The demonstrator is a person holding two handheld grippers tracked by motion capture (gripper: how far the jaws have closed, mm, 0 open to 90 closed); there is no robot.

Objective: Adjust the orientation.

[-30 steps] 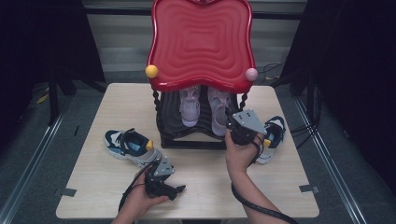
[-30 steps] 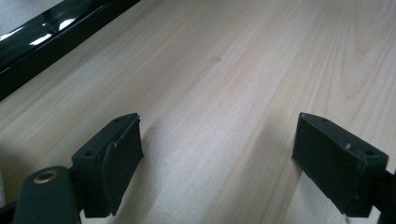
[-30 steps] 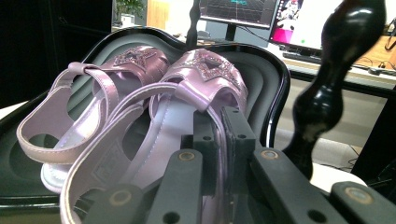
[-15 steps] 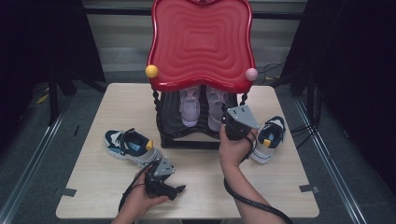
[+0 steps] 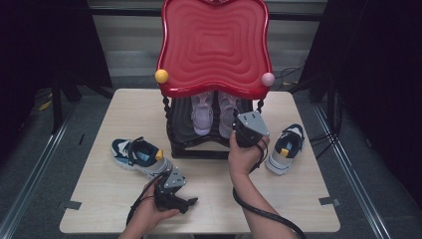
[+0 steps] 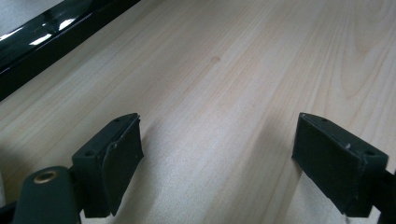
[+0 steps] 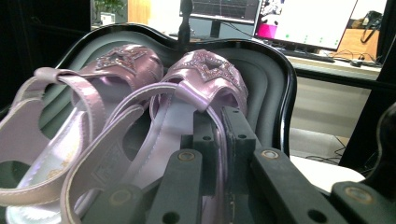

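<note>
Between shut fingers, glossy lilac sandal with glittery star

You have the rack at the middle of the table, its top tray above the lower shelf. Two sandals lie side by side on that shelf. One sneaker lies left of the rack, the other sneaker right of it, both on the table.

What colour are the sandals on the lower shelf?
Shiny lilac sandals with glittery star fronts, clearest in the right gripper view.
</note>
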